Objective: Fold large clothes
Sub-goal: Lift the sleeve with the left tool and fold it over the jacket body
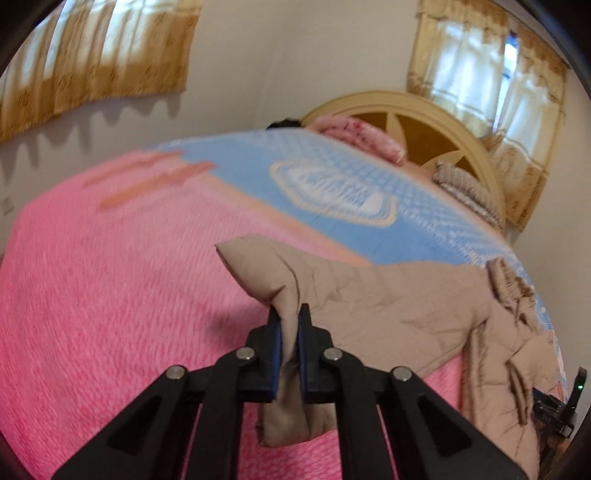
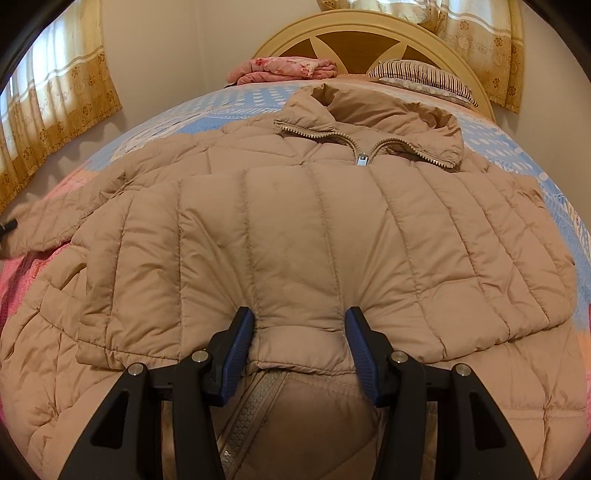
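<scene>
A large beige quilted puffer jacket (image 2: 295,229) lies on the bed, collar and zipper toward the headboard, one sleeve folded across its front. My right gripper (image 2: 300,332) is open, its blue pads either side of the sleeve cuff (image 2: 301,343) at the jacket's lower front. My left gripper (image 1: 289,325) is shut on the other sleeve's end (image 1: 266,273) and holds it above the pink bedspread; the rest of the jacket (image 1: 406,317) trails to the right.
The bed has a pink bedspread (image 1: 110,295) and a blue patterned sheet (image 1: 332,184). A folded pink blanket (image 2: 288,68) and a striped pillow (image 2: 421,77) lie by the cream headboard (image 2: 369,26). Curtained windows (image 1: 92,55) flank the bed.
</scene>
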The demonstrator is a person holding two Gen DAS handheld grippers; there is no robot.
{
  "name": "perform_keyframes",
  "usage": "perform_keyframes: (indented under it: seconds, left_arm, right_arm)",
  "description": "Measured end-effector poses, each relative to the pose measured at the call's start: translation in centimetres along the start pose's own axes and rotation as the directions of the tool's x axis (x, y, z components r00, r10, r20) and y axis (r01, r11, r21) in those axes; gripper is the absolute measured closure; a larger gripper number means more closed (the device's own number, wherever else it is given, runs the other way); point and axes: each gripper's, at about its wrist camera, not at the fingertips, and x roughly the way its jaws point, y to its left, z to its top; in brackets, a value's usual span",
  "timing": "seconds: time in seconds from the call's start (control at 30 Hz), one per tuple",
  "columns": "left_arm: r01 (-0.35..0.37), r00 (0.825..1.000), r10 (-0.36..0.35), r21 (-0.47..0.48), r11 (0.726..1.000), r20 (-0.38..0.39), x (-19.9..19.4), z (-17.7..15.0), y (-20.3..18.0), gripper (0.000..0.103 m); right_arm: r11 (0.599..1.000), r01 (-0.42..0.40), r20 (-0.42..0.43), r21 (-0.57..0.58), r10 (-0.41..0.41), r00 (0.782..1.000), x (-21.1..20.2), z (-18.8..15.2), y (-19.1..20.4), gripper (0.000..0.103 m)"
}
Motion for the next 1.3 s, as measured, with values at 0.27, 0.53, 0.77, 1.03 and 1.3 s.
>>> perform_keyframes:
  seconds: [0.27, 0.53, 0.77, 1.03, 1.3]
  left_arm:
    - [0.085, 0.989, -0.096, 0.093, 0.992, 0.114, -2.9, 5.4, -4.4, 0.097]
    - [0.203, 0.948, -0.247, 0.22, 0.954, 0.2, -6.5, 9.1, -11.2, 0.097]
    - [0.294, 0.909, -0.374, 0.355, 0.887, 0.182, -7.7, 8.9, -18.6, 0.097]
    - [0.387, 0.867, -0.485, 0.46, 0.799, 0.114, -8.3, 7.6, -25.9, 0.097]
    - [0.477, 0.819, -0.574, 0.526, 0.704, 0.026, -8.9, 4.8, -32.2, 0.097]
  right_arm:
    - [1.0, -0.002, 0.002, 0.004, 0.002, 1.0, 0.0, 0.0, 0.0, 0.05]
    - [1.0, -0.011, 0.008, 0.015, 0.011, 1.0, -0.1, 0.0, -0.2, 0.05]
    - [0.999, -0.023, 0.013, 0.029, 0.022, 1.0, -0.1, 0.0, -0.4, 0.05]
    - [0.997, -0.049, 0.02, 0.051, 0.048, 0.999, 0.0, 0.0, -0.8, 0.05]
    - [0.974, -0.144, 0.065, 0.177, 0.134, 0.989, -3.4, 0.1, -3.3, 0.049]
